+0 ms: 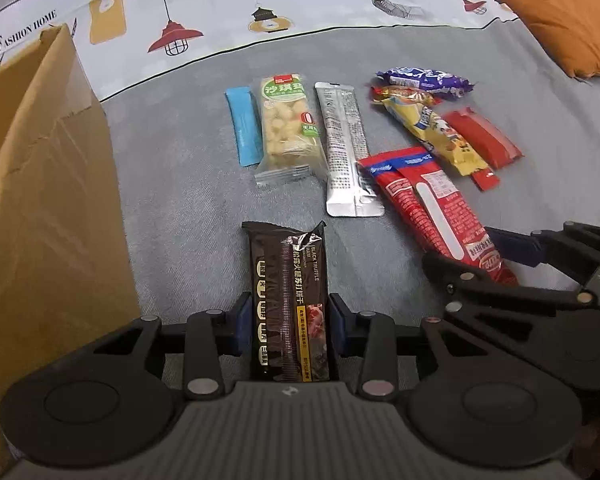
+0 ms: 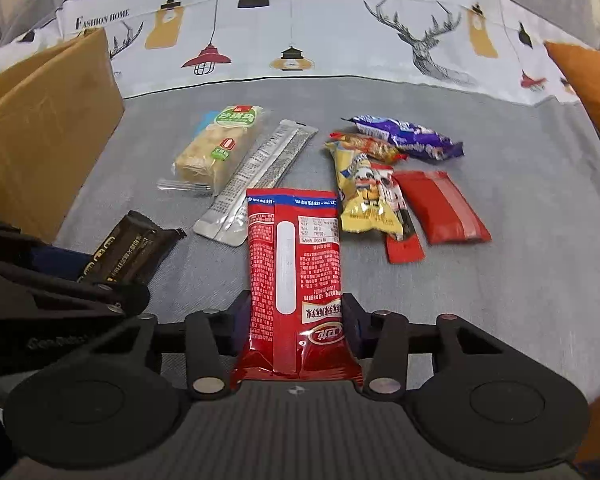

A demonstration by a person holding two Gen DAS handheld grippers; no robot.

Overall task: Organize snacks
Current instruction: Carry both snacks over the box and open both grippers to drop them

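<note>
The cardboard box [image 1: 40,184] stands to the left of the left gripper's jaws, its wall rising high beside them. If the snacks are meant for that box, the wall is the main hazard: a packet swung across too low would likely catch the edge and twist out of the grip.

The grey blanket [image 1: 180,184] ahead of both sets of jaws is soft and slightly wrinkled, so it could bunch up under a low sweep.

The right gripper [image 2: 296,320] has its jaws narrowed on the red snack packet [image 2: 294,272], holding it near its lower end with most of its length jutting forward. That long overhang may droop or pivot, and could sweep into the silver stick pack [image 2: 256,176] or the yellow candy wrapper [image 2: 364,196] just beyond its tip.

The left gripper [image 1: 288,322] has its jaws closed on the dark black-truffle cracker packet [image 1: 288,300], again gripped low with the top free. The foil is glossy, so it could slip.

The two grippers sit close side by side; moving both at once risks a collision.

Further ahead lie the green-labelled rice-puff bar [image 1: 286,128], the blue stick [image 1: 244,124], the purple candy [image 1: 424,80] and a small red sachet [image 1: 484,138], clustered closely enough that one pick may drag a neighbour.
</note>
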